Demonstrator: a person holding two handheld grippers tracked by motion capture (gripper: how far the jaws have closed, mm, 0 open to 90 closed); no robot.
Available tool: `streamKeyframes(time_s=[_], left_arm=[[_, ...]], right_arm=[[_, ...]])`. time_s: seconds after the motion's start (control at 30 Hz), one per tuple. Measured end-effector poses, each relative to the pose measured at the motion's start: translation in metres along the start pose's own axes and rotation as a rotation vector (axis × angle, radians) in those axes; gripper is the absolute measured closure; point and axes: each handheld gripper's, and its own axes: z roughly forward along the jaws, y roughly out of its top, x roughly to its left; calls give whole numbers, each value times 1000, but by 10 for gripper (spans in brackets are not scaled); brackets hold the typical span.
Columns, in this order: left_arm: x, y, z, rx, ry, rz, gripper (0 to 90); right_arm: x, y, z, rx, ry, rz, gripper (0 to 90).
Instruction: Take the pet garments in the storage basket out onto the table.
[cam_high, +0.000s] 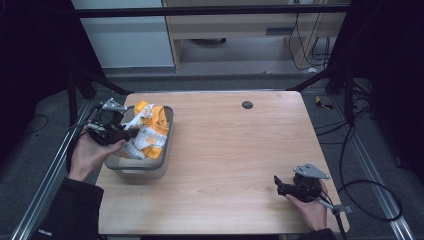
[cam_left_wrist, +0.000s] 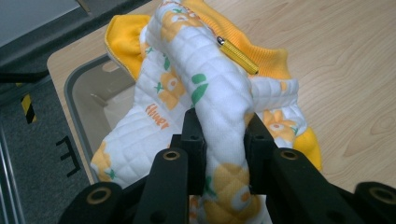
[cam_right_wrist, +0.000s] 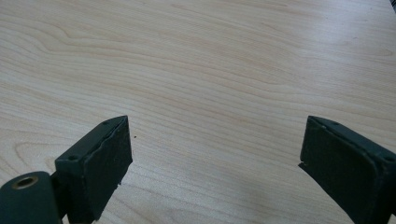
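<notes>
While the right gripper (cam_high: 278, 186) rested low over the near right part of the table (cam_high: 235, 150), its jaws stood wide apart with nothing between them; the right gripper view showed bare wood grain in the gap. That hand (cam_high: 310, 207) sat near the front edge, well apart from the work.

Farther in, on the left side, the left gripper (cam_left_wrist: 223, 140) was clamped on a fold of the quilted garment (cam_left_wrist: 205, 93), a white piece printed with orange flowers and green leaves, lined in yellow. In the left gripper view the fold rose upright between the two black jaws, and a yellow zipper pull (cam_left_wrist: 237, 56) lay on the cloth beyond the grip point. The left hand (cam_high: 90, 155) held the tool just beside the grey bin (cam_high: 145, 170).

The garment lay bunched in and above the bin, with part of it draped over the rim toward the table. Whether it was being lifted out or lowered in could not be determined. As a judgement, the transfer was partway: a secure pinch was established, but most of the cloth remained at the bin and had neither cleared the rim nor settled below it.

At the far edge, a small dark round fitting (cam_high: 247, 104) sat in the tabletop, uninvolved.
</notes>
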Motion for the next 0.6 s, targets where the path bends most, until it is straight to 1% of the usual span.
streamKeyframes(time_s=[0.13, 0.27, 0.3, 0.57, 0.6], left_arm=[[-6, 3, -2, -5, -15, 16, 742], [-11, 5, -3, -3, -23, 42, 742], [-13, 6, -3, -9, -28, 41, 742], [-27, 10, -1, -6, -58, 89, 742], [-30, 10, 0, -7, -62, 89, 742]], right_arm=[[0, 0, 0, -3, -3, -4, 89], [-1, 0, 0, -4, -3, -3, 89], [-1, 0, 0, -5, -3, -3, 89], [-1, 0, 0, -8, -5, -1, 88], [-1, 0, 0, -8, -5, 1, 89]])
